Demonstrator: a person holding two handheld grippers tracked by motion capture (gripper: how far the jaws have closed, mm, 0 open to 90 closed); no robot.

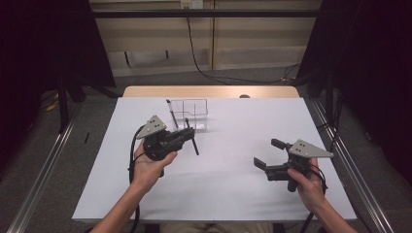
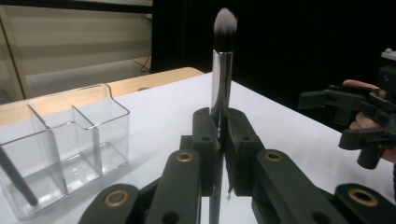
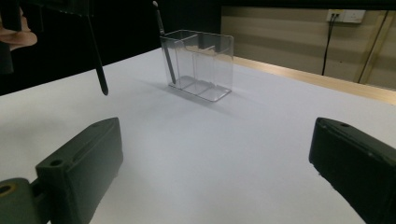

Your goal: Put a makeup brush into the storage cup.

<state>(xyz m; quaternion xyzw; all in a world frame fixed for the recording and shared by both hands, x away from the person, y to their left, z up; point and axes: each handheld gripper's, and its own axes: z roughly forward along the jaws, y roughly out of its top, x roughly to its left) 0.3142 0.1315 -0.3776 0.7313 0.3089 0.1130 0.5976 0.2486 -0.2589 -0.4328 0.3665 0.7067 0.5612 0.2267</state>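
Note:
My left gripper [image 1: 187, 133] is shut on a makeup brush [image 2: 221, 77] with a silver ferrule and grey-tipped bristles; the jaws clamp it near the ferrule's base. In the high view the brush's dark handle [image 1: 195, 145] sticks out below the jaws, above the table. Just behind stands a clear three-compartment organizer [image 1: 190, 113], with a second dark brush [image 1: 171, 111] leaning in its left end. In the right gripper view the organizer [image 3: 201, 60] stands ahead and the held brush's handle [image 3: 98, 63] hangs at the upper left. My right gripper [image 1: 267, 153] is wide open and holds nothing, near the table's right side.
The white table top [image 1: 233, 189] has a wooden strip [image 1: 209, 91] along its far edge. Metal rails [image 1: 43, 170] run along the floor on both sides. Dark curtains flank the table, and a cable [image 1: 194, 53] hangs on the back wall.

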